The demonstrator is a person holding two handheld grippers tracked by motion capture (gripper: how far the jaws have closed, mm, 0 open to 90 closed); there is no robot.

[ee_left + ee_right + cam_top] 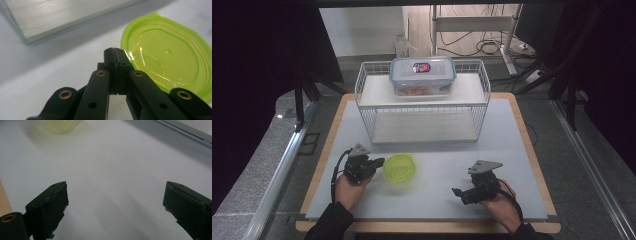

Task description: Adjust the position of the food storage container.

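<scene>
The green lid (pixel 399 168) lay flat on the white table (pixel 512 150), just at the left gripper's (pixel 377 162) three o'clock — its jaws pressed together with nothing between them, tips touching the lid's rim. The right gripper (pixel 457 191) rested well apart at the lid's four o'clock, jaws wide and empty. At twelve o'clock stood a wire rack (pixel 367 100) bearing a clear box (pixel 422 75); its label was too small to read.

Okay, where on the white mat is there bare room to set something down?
Bare: between the round lime-green plastic lid and the right gripper, and the strip before the white wire rack. Crowded: the left gripper sits against the lid.
</scene>
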